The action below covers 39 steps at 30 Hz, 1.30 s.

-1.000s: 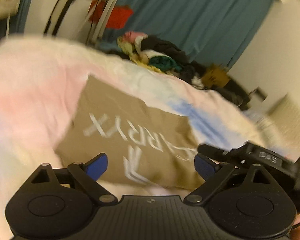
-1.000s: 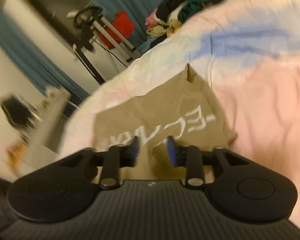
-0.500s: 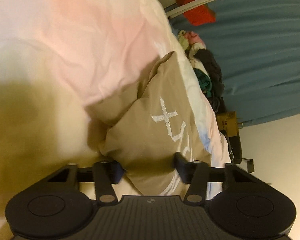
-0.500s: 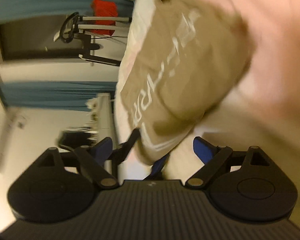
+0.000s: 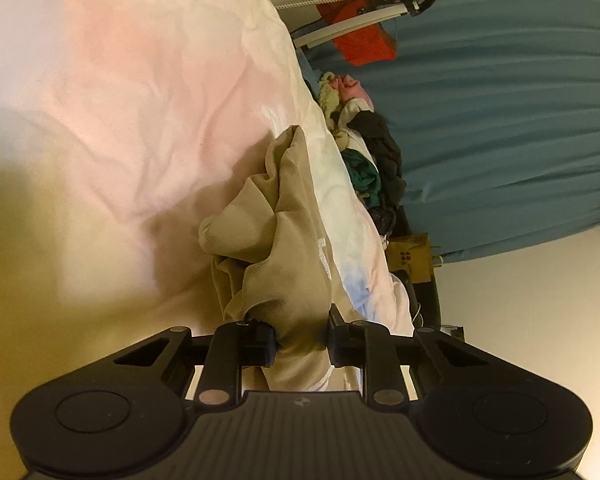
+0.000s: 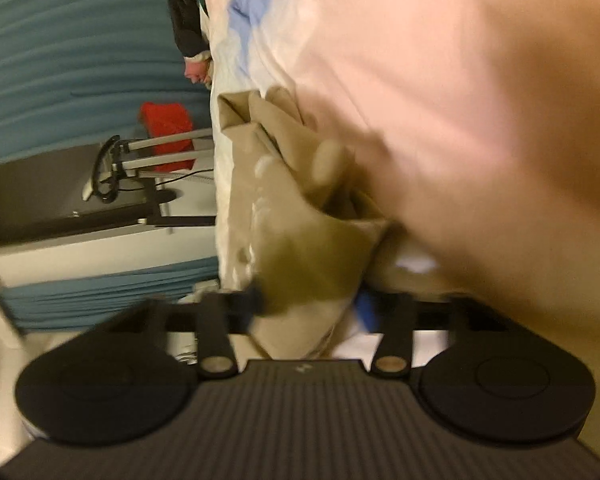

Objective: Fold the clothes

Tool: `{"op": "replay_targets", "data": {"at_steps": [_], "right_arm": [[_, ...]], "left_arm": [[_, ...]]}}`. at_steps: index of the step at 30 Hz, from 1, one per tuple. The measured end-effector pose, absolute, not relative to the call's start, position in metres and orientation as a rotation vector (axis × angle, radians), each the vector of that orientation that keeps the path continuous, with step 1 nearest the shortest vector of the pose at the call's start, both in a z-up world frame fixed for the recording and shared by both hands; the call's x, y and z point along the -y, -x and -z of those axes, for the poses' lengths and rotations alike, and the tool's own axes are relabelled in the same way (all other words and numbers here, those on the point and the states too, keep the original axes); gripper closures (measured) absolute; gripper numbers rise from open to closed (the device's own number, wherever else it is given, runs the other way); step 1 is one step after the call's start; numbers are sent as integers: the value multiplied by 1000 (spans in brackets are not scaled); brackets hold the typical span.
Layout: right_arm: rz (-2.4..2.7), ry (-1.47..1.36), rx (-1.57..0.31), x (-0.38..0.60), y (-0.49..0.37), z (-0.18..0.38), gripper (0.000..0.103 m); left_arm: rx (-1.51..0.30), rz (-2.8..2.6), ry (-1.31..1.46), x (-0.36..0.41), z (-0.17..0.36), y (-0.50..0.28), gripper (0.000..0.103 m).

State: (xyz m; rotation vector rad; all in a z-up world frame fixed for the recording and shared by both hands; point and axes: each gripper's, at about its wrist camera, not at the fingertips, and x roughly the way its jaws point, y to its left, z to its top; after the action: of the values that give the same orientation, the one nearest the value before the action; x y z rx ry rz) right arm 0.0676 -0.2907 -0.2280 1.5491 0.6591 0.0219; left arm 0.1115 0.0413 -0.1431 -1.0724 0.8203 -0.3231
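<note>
A second ago the tan shirt (image 5: 284, 248) lay flat and open on the pastel duvet (image 5: 148, 92) of the bed, its white lettering readable; now it is gathered into a bunched ridge, both views have rolled sideways, and each gripper has cloth in it. The left gripper (image 5: 302, 340) has just been closing — its jaws are narrowed onto a thick wad of the shirt, pads pressing from both sides. The right gripper (image 6: 308, 308), blurred, has likewise been closing, with tan cloth between its jaws and seemingly pinched. I judge this the pick-up that starts a fold: both near corners look secured. A pile of clothes (image 5: 364, 152) waits at the far end.
</note>
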Motion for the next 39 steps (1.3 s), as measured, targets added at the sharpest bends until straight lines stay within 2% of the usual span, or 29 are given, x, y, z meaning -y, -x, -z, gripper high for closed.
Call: {"op": "replay_targets", "data": {"at_steps": [3, 6, 12, 16, 23, 28, 31, 36, 39], "right_arm": [[-27, -1444, -601, 283, -64, 210, 80], [-33, -1418, -558, 281, -48, 194, 81], [-44, -1378, -498, 291, -11, 141, 82], [-43, -1392, -489, 312, 4, 108, 82], [54, -1397, -447, 398, -28, 72, 82], [162, -1295, -328, 471, -89, 42, 82], [221, -1212, -194, 508, -118, 22, 83], [270, -1047, -21, 552, -145, 16, 87], [314, -982, -138, 565, -160, 51, 88]], "left_arm": [[-820, 319, 1050, -45, 137, -106, 79], [-833, 342, 1084, -49, 125, -99, 79], [-813, 385, 972, -32, 74, -86, 79], [-872, 419, 978, -7, 47, -97, 79], [-979, 464, 920, 101, 10, -173, 79], [-956, 549, 908, 197, -10, -252, 79], [-910, 601, 900, 244, -17, -288, 79], [-874, 601, 814, 291, 19, -328, 79], [-924, 566, 718, 292, 72, -330, 81]]}}
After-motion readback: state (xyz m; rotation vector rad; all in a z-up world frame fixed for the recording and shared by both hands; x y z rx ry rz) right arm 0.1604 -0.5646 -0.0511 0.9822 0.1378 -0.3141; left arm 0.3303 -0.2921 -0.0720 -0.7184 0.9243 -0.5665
